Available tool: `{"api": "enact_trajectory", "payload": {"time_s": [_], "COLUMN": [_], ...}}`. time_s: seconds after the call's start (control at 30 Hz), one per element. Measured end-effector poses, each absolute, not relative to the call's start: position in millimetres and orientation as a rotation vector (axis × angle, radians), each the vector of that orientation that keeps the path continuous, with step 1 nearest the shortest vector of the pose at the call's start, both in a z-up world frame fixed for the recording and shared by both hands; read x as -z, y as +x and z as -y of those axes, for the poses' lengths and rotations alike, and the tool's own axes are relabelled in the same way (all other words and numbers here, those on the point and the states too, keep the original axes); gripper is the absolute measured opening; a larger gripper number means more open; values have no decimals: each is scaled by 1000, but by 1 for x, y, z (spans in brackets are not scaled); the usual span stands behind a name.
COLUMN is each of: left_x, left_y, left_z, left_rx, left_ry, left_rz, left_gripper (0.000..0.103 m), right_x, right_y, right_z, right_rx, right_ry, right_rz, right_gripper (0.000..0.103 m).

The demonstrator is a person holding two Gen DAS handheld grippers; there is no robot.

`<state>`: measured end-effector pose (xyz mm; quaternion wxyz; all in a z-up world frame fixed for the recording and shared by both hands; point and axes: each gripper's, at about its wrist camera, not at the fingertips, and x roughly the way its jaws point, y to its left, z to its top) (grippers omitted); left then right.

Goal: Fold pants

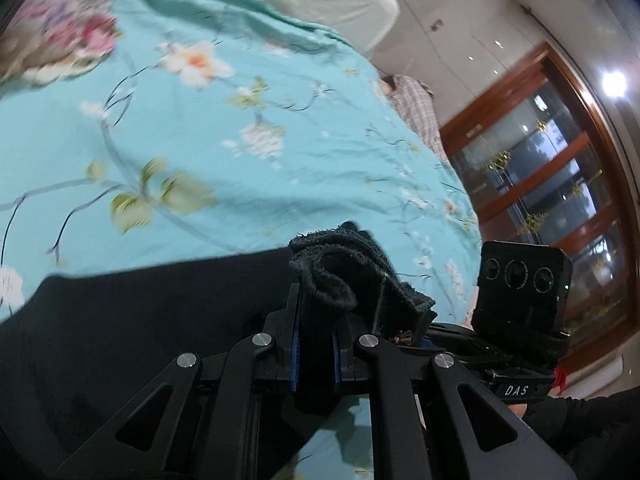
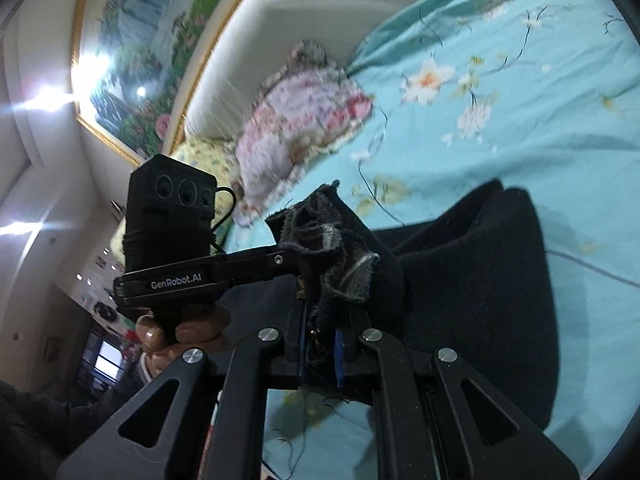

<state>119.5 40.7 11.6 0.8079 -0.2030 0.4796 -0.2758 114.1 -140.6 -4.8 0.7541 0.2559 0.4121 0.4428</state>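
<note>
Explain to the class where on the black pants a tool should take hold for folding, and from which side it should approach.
Grip the frayed hem edge of the black pants, as both tools do now: the left tool and right tool each pinch a bunched end. Come in low from the open bedsheet side, where the thin edge of the cloth sticks out; the broad middle offers no edge to pinch.
</note>
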Motion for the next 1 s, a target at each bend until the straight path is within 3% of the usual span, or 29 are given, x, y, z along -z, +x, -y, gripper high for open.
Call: {"api": "enact_trajectory", "payload": {"time_s": [0.4,0.63,1.0], "left_x": [20,17,13], "left_y": [101,88,58], "left_z": [-75,-83,-119], "left_rx": [499,456,329], "left_ry": [-550,-572,-649], "left_rz": [-1045,-1037,-994], "left_gripper": [9,10,11], "right_x": [27,25,21], "right_y": [112,108,99], "right_z": [108,98,81], "right_rx": [-952,-980,-1031], "right_ry": [435,410,375], "right_rz": [-989,-994,-1015], "right_gripper": [16,39,50]}}
